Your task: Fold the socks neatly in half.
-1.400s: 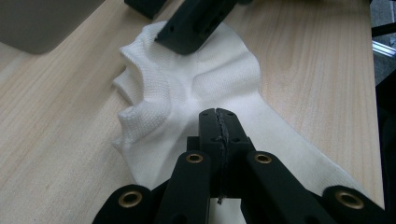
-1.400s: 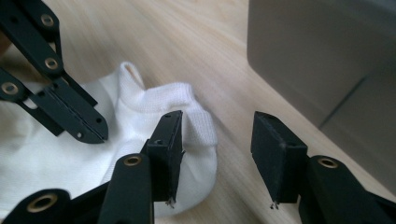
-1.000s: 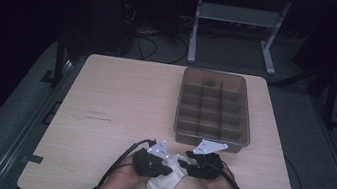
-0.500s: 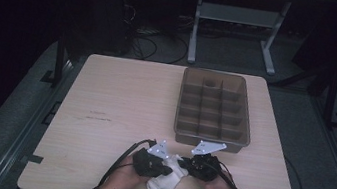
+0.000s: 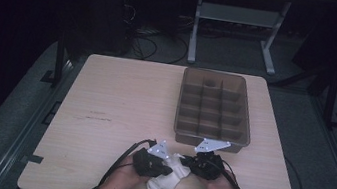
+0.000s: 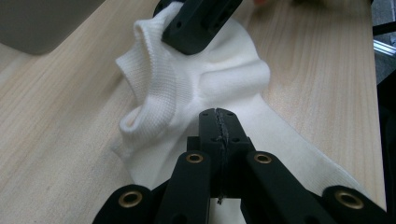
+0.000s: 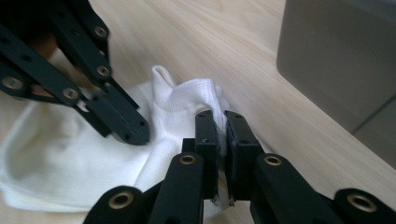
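A white sock (image 5: 167, 179) lies crumpled on the wooden table (image 5: 120, 97), near the person's edge and just short of the brown tray (image 5: 213, 108) with its grid of compartments. Both grippers are on it. The left gripper (image 5: 164, 167) has its jaws clenched tight on the sock — in the left gripper view (image 6: 219, 122) they meet over the fabric below the ribbed cuff, with cloth pinched between them. The right gripper (image 5: 189, 161) has just been closing, and in the right gripper view (image 7: 221, 127) a fold of the cuff stands squeezed between its two pads — a firm grasp on the sock's open end. The two grippers sit close together, tips facing each other across the sock, with the hands behind them at the table's near edge.
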A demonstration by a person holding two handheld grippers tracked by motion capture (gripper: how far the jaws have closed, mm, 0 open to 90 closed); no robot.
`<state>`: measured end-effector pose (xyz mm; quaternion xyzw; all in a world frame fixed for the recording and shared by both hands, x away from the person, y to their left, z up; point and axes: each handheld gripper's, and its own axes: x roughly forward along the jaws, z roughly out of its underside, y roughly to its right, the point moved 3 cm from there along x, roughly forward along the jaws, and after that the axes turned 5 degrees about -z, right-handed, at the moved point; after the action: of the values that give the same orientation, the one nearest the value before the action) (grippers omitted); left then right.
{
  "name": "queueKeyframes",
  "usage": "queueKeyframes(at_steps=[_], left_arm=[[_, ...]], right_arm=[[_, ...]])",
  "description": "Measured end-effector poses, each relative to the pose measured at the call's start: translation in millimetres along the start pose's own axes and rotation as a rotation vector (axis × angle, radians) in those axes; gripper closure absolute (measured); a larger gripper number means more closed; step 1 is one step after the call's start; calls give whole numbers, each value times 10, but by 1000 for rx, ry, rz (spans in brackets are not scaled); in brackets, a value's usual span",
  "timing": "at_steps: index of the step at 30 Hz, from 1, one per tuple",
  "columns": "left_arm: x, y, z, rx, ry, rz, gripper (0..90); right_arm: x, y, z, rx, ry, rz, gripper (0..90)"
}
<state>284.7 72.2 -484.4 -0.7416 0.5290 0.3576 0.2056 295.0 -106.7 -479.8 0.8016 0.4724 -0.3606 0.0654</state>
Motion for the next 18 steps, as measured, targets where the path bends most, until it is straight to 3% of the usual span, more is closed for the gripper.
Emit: queueKeyframes(at_steps=[8,15,18], left_arm=[[5,-1,-1,1,8,-4,900],[-23,36,-19,30,-5,-29,900],[-86,69,-32,36,15,-24,900]], right_arm=[[-113,-129,-81,-20,37,-46,850],[-101,-163,-83,-30,27,-38,849],[-99,-168,-86,-24,27,-35,848]])
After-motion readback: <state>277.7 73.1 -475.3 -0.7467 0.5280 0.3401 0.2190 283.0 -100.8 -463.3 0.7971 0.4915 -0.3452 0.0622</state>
